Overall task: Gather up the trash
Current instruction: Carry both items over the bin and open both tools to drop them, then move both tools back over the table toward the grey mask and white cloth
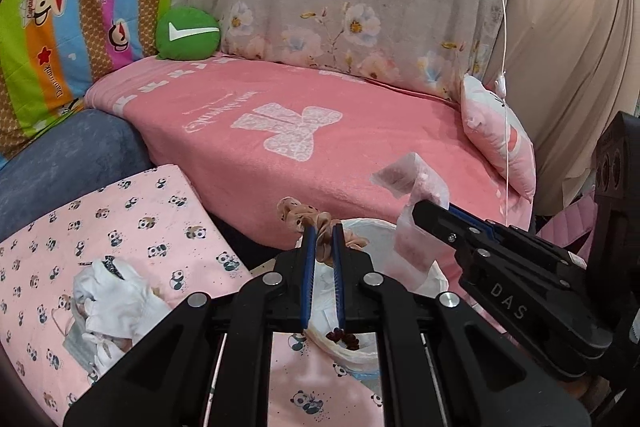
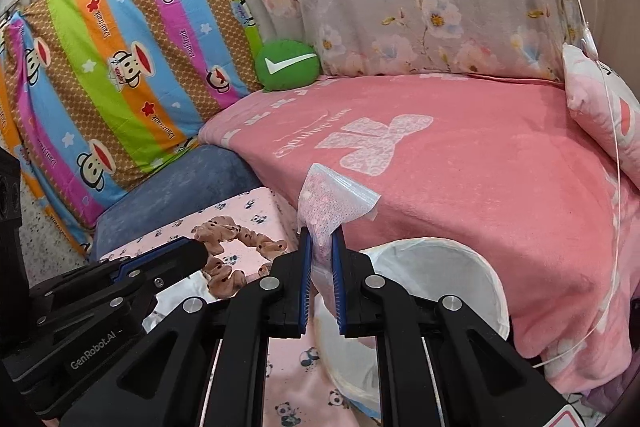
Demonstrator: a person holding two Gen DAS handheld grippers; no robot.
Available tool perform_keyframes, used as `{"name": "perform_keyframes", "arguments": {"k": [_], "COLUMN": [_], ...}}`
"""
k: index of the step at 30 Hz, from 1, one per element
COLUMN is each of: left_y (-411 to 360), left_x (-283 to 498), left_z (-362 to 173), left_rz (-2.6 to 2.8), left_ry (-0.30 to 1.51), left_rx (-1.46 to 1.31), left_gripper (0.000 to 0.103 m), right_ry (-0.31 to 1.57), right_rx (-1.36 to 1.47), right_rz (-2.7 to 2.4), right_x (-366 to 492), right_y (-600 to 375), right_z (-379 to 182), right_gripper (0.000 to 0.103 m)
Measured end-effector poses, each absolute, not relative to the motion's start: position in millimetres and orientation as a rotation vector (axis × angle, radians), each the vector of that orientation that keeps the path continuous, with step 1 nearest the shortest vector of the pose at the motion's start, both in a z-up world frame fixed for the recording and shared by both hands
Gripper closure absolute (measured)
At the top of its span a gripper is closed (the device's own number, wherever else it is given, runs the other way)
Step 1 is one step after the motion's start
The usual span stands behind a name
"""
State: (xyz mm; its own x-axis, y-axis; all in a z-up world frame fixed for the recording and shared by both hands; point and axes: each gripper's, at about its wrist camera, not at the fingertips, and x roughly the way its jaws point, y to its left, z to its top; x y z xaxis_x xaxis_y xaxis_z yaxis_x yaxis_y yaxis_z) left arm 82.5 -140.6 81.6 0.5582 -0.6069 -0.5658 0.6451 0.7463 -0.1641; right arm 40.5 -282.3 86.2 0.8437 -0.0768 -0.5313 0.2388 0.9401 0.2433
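Observation:
My left gripper (image 1: 322, 227) is shut on a brown spotted scrunchie (image 1: 298, 213) and holds it over the near rim of a white-lined trash bin (image 1: 374, 237). My right gripper (image 2: 320, 233) is shut on a clear plastic zip bag (image 2: 334, 199), held up beside the bin (image 2: 432, 279). The bag also shows in the left wrist view (image 1: 412, 183), pinched by the right gripper (image 1: 418, 207). The scrunchie shows in the right wrist view (image 2: 236, 249) at the left gripper's tip (image 2: 200, 253). Dark scraps (image 1: 344, 338) lie in the bin liner.
A pink panda-print cushion (image 1: 132, 227) carries a heap of white tissues and a face mask (image 1: 108, 303). Behind is a sofa with a pink blanket (image 1: 304, 131), a green round pillow (image 1: 187, 33), a pink pillow (image 1: 500, 139) and a hanging white cord (image 1: 505, 67).

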Motion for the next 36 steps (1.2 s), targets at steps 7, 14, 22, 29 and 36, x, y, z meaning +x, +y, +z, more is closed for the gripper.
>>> {"name": "perform_keyframes", "arguments": {"k": [7, 14, 22, 29, 36], "left_y": [-171.6, -193.9, -210.8, -208.8, -193.4], "left_x": [84.3, 86.7, 89.1, 94.9, 98.9], "left_z": [74.2, 64.4, 53.8, 49.1, 46.6], "left_rz": [-0.774, -0.789, -0.78, -0.734, -0.697], "left_ry": [0.665, 0.694, 0.709, 0.72, 0.737], "left_rx": [0.095, 0.113, 0.132, 0.121, 0.086], "left_gripper": [0.094, 0.094, 0.092, 0.076, 0.076], "right_ry": [0.56, 0.588, 0.611, 0.6, 0.593], "right_rx": [0.332, 0.348, 0.365, 0.368, 0.36], "right_rz": [-0.222, -0.252, -0.273, -0.302, -0.314], "right_x": [38.9, 39.2, 41.0, 39.0, 33.5], "right_y": [-309.7, -328.7, -340.4, -339.7, -332.4], "right_z": [76.0, 60.8, 47.2, 44.9, 47.4], "right_gripper": [0.092, 0.092, 0.087, 0.072, 0.068]}}
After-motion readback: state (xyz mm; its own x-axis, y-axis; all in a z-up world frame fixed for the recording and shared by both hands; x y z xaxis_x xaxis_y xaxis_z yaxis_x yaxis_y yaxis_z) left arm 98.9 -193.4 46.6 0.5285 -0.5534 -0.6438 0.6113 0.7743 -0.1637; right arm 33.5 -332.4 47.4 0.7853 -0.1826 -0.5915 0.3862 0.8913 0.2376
